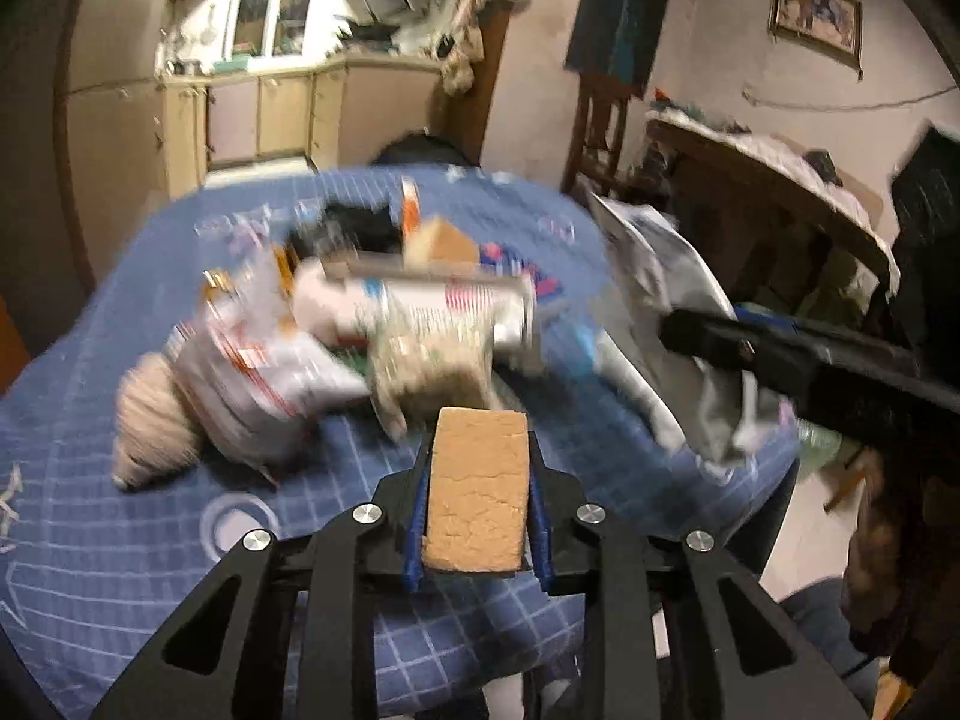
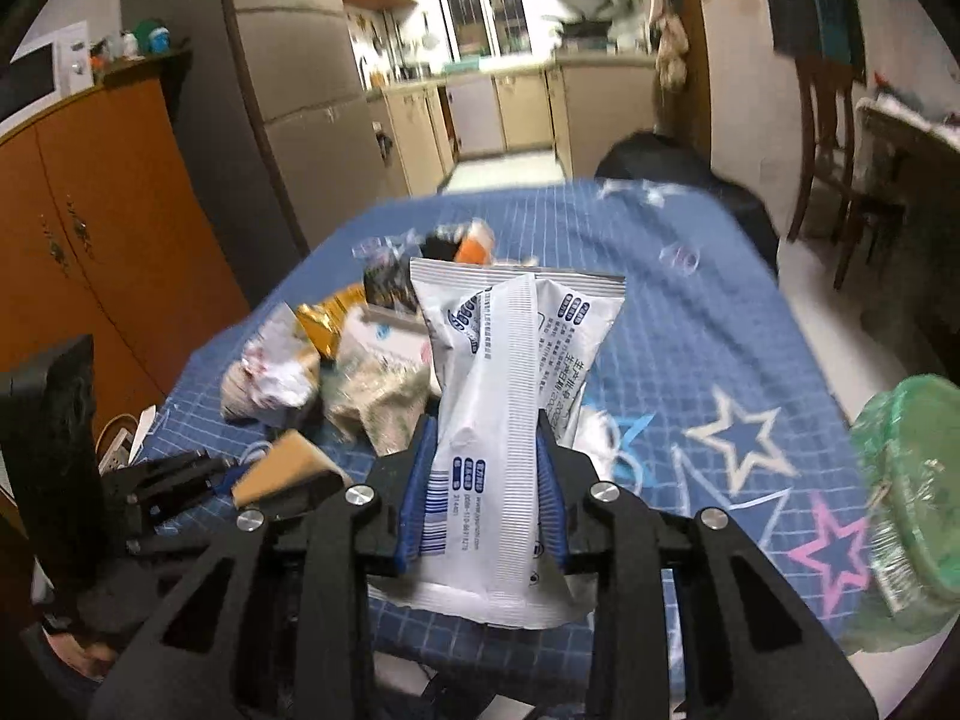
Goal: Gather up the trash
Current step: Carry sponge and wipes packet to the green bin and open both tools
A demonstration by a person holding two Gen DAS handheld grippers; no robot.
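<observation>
Left claw (image 1: pixel 477 492) is pinching a tan sponge-like block (image 1: pixel 477 486) between its blue pads, above the near edge of the worktop (image 1: pixel 120 540). Right claw (image 2: pixel 486 480) is pinching a white printed wrapper (image 2: pixel 504 396), held upright over the worktop's middle. Remaining trash pile (image 1: pixel 360 324), blurred, lies toward the worktop's far left; a green-lined bin (image 2: pixel 906 492) sits off its right edge.

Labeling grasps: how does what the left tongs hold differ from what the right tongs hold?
The tan sponge block is thick, plain and matte; the white wrapper is thin, crinkled and printed with blue text and a barcode. The sponge block barely passes the left tongs' tips; the wrapper sticks out well beyond the right tongs and hangs behind them. Both are clamped between blue pads over the blue tablecloth.
</observation>
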